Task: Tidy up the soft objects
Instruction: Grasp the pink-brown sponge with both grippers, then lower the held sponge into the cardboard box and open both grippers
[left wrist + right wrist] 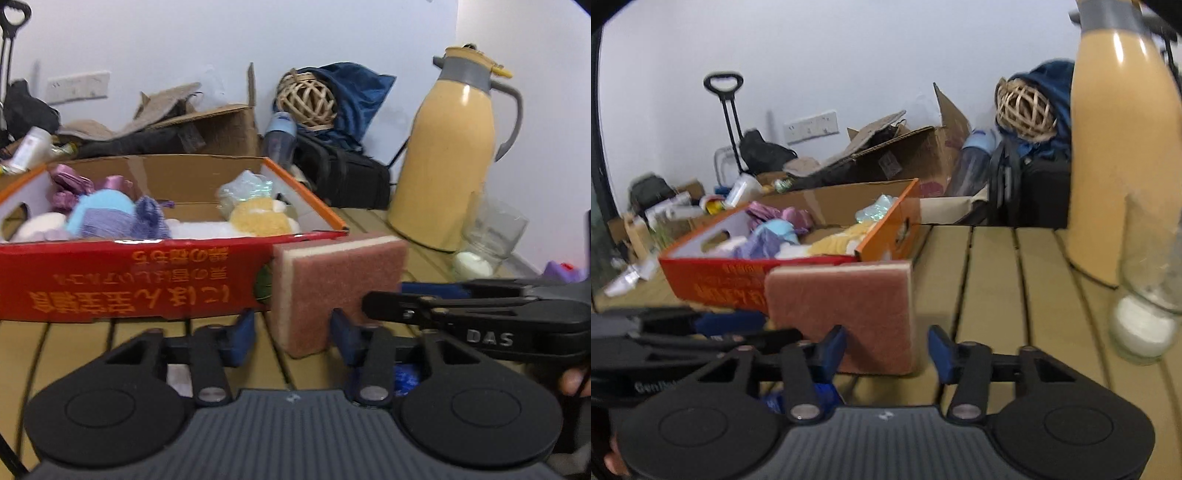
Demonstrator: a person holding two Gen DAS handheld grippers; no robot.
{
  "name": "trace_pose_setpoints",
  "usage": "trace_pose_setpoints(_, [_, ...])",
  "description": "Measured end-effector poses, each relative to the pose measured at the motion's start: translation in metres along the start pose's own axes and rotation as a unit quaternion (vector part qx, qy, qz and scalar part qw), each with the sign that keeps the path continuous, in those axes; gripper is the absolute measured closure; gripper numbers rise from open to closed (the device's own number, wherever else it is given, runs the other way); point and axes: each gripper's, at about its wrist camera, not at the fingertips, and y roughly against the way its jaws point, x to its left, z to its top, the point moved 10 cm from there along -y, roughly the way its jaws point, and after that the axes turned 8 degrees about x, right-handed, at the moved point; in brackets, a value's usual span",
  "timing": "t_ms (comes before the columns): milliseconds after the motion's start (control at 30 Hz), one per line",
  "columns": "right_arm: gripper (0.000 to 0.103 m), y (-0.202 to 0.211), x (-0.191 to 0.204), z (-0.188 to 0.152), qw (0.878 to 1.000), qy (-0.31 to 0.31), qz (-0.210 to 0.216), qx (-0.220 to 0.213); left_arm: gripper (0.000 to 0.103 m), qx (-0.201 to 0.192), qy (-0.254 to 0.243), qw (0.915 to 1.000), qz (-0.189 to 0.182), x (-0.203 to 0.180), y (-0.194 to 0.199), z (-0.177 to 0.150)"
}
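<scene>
**Standing sponge, box behind**

Looking along my left tongs (292,341) — spread wide, the pink sponge (338,291) upright between them on the slatted table (373,218), against the red box (129,280).

My right tongs (886,350) — equally wide around the sponge (846,310), gripping nothing.

Black left gripper (291,334), blue pads (242,336), silver screws, perhaps "DAS" lettering.

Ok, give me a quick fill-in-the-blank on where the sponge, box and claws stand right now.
1. The pink sponge stands on edge just outside the red ____.
2. Both the left claw and the right claw are ____.
3. The yellow plush lies ____ the box.
4. The tall yellow thermos jug stands behind a clear ____.

Missing words: box; open; inside; glass
</scene>
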Motion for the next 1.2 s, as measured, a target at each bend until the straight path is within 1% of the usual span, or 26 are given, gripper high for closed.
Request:
trace_pose_setpoints(67, [0.070,-0.002,0.004,0.001,1.000,0.009,-0.005,-0.007,0.068,-0.012,-0.004,0.9999,-0.003,-0.001,0.003,0.003])
trace_pose_setpoints(100, [0.073,0.000,0.005,0.003,1.000,0.012,-0.009,-0.010,0.070,-0.021,-0.009,0.9997,0.000,-0.002,0.007,0.005])
trace_pose_setpoints(167, [0.081,0.009,0.008,0.005,1.000,-0.002,-0.008,-0.016,0.073,-0.028,-0.006,0.9996,0.005,-0.001,0.016,0.008])
trace_pose_setpoints(200, [0.082,0.018,0.012,0.007,1.000,-0.008,-0.005,-0.020,0.073,-0.031,-0.002,0.9995,0.004,-0.001,0.026,0.011])
trace_pose_setpoints(300, [0.084,0.057,0.037,0.012,0.999,-0.008,0.012,-0.051,0.073,-0.059,0.001,0.9982,-0.011,-0.002,0.074,0.016])
trace_pose_setpoints(367, [0.084,0.084,0.057,0.011,0.997,-0.025,0.039,-0.065,0.073,-0.060,0.008,0.9980,-0.017,0.000,0.104,0.012])
trace_pose_setpoints(433, [0.085,0.107,0.079,0.003,0.995,-0.040,0.060,-0.068,0.074,-0.057,0.009,0.9981,-0.022,0.003,0.135,0.000])
trace_pose_setpoints(500, [0.085,0.122,0.100,-0.009,0.995,-0.048,0.071,-0.059,0.074,-0.050,0.013,0.9983,-0.027,0.008,0.164,-0.018])
trace_pose_setpoints(533, [0.085,0.126,0.110,-0.018,0.994,-0.055,0.074,-0.049,0.074,-0.039,0.019,0.9986,-0.029,0.010,0.175,-0.031])
trace_pose_setpoints(600, [0.085,0.128,0.124,-0.040,0.994,-0.083,0.073,-0.016,0.074,-0.010,0.034,0.9988,-0.035,0.014,0.189,-0.058])
trace_pose_setpoints(733, [0.085,0.121,0.137,-0.084,0.988,-0.127,0.077,0.035,0.074,0.040,0.074,0.9954,-0.046,0.024,0.201,-0.108])
trace_pose_setpoints(800, [0.085,0.117,0.142,-0.105,0.985,-0.147,0.076,0.056,0.074,0.060,0.098,0.9920,-0.053,0.032,0.200,-0.124])
trace_pose_setpoints(867, [0.083,0.112,0.144,-0.118,0.985,-0.149,0.062,0.066,0.074,0.072,0.117,0.9888,-0.058,0.038,0.195,-0.130])
trace_pose_setpoints(900, [0.083,0.111,0.145,-0.120,0.985,-0.149,0.054,0.062,0.074,0.071,0.118,0.9888,-0.057,0.040,0.194,-0.132])
trace_pose_setpoints(967, [0.081,0.111,0.146,-0.119,0.988,-0.144,0.038,0.047,0.071,0.059,0.109,0.9912,-0.047,0.041,0.191,-0.128])
trace_pose_setpoints(1033, [0.070,0.112,0.146,-0.117,0.990,-0.132,0.018,0.036,0.066,0.047,0.103,0.9929,-0.037,0.040,0.191,-0.123])
trace_pose_setpoints(1067, [0.067,0.112,0.146,-0.116,0.992,-0.125,0.014,0.030,0.059,0.040,0.099,0.9935,-0.039,0.040,0.191,-0.121])
trace_pose_setpoints(1100, [0.065,0.111,0.145,-0.116,0.992,-0.122,0.015,0.027,0.058,0.037,0.097,0.9939,-0.037,0.040,0.189,-0.120])
trace_pose_setpoints(1200, [0.064,0.104,0.141,-0.113,0.991,-0.128,0.023,0.027,0.058,0.036,0.097,0.9944,-0.023,0.044,0.182,-0.120])
